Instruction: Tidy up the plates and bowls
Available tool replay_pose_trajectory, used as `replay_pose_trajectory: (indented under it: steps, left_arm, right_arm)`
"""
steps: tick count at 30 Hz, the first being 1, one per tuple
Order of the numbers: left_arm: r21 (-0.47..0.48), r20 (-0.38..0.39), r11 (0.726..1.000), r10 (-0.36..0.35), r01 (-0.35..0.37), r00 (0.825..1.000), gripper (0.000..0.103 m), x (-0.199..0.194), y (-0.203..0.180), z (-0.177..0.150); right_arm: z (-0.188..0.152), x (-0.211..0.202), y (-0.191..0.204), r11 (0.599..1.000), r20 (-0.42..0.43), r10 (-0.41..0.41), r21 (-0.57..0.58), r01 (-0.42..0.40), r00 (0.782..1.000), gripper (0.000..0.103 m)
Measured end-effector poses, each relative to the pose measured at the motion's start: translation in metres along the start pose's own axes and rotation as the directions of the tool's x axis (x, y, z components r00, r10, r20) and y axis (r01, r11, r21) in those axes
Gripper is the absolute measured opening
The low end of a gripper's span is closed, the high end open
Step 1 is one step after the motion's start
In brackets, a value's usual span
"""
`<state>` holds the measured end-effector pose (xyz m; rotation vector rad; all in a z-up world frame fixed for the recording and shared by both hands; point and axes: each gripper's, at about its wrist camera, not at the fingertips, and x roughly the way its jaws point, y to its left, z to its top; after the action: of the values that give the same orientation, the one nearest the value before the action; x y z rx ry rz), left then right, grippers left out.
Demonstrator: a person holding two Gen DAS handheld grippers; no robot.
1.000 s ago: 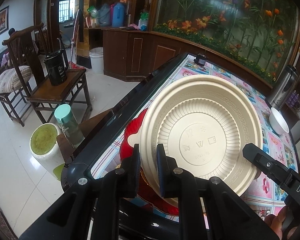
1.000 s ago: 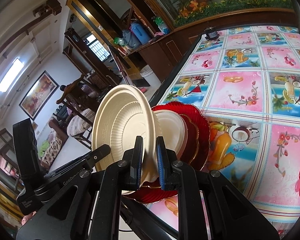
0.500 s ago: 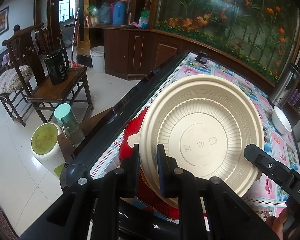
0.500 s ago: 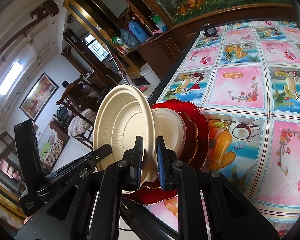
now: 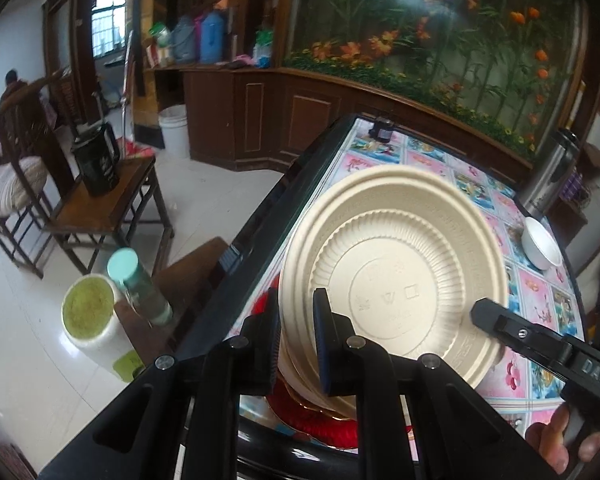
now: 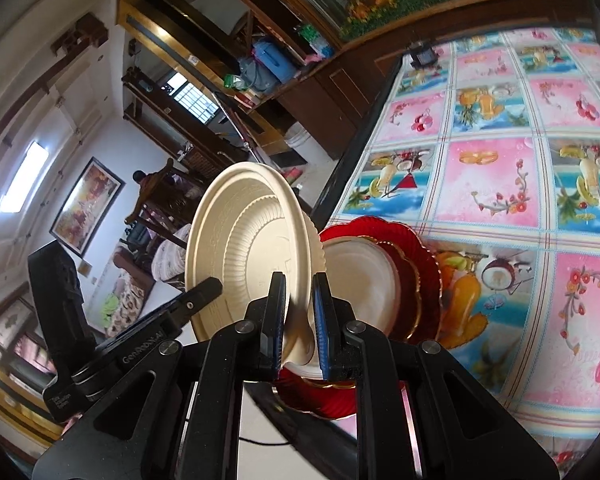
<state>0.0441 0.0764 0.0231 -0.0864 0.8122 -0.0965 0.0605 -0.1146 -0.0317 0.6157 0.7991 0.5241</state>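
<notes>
A cream ribbed plate (image 5: 400,260) hangs tilted on edge above the table's near corner, its underside facing the left wrist camera. My left gripper (image 5: 297,320) is shut on its lower left rim. My right gripper (image 6: 299,312) is shut on the lower rim of the same plate (image 6: 236,248), and one of its fingers (image 5: 488,314) shows at the plate's right edge. Just behind and below lies a stack of red scalloped plates (image 6: 416,264) with a pale plate (image 6: 360,280) on top.
The table (image 6: 492,176) has a pink and blue picture cloth and a black edge (image 5: 268,232). A white bowl (image 5: 540,242) and a steel flask (image 5: 556,172) stand far right. Off the table's left are a wooden chair with a dark jug (image 5: 98,164), a bottle (image 5: 140,288) and a white tub (image 5: 88,312).
Both grippers have risen a little with the cream plate between them, so it stands higher over the red stack. Their grip is unchanged.
</notes>
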Motion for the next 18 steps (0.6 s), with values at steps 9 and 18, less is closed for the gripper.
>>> replay_pose_trajectory:
  steps: [9, 18]
  left_arm:
    - [-0.006, -0.067, 1.0, 0.017, -0.017, 0.998, 0.014, 0.019, 0.009, -0.022]
    - [-0.012, -0.101, 1.0, 0.025, -0.026, 0.995, 0.014, 0.03, 0.01, -0.03]
  right_arm:
    - [-0.014, 0.032, -0.022, 0.996, -0.111, -0.007, 0.09, 0.017, 0.994, 0.013]
    - [-0.017, 0.045, -0.03, 0.994, -0.143, -0.051, 0.091, 0.065, 0.988, 0.013]
